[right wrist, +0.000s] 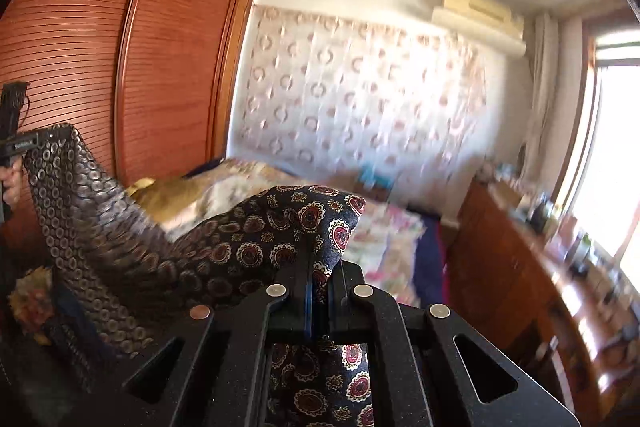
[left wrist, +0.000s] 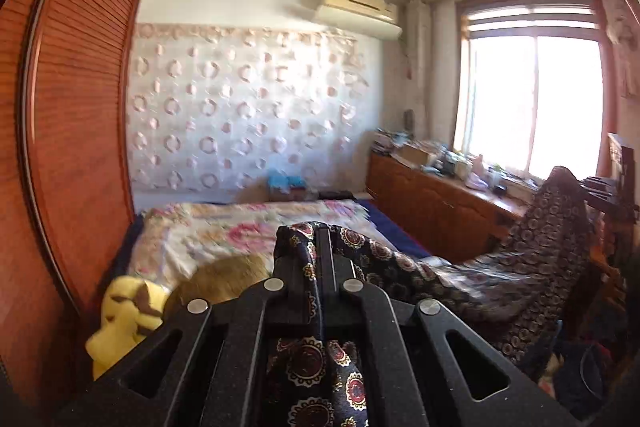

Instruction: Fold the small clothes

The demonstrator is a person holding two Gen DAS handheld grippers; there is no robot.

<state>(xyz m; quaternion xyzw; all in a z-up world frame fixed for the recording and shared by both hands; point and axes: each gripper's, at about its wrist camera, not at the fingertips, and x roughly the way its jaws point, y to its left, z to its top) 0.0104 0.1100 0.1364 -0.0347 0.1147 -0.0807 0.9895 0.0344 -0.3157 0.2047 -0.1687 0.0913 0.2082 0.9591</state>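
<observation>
A dark patterned garment with red and cream medallions hangs in the air, stretched between both grippers above the bed. My left gripper is shut on one corner of it; the cloth drapes over and under the fingers. My right gripper is shut on another corner of the garment. In the right wrist view the left gripper shows at the far left edge, holding the cloth's other end up. In the left wrist view the right gripper shows at the far right.
A bed with a floral cover lies ahead, a yellow plush toy at its near left. A louvred wooden wardrobe stands on the left. A cluttered wooden cabinet runs under the window on the right.
</observation>
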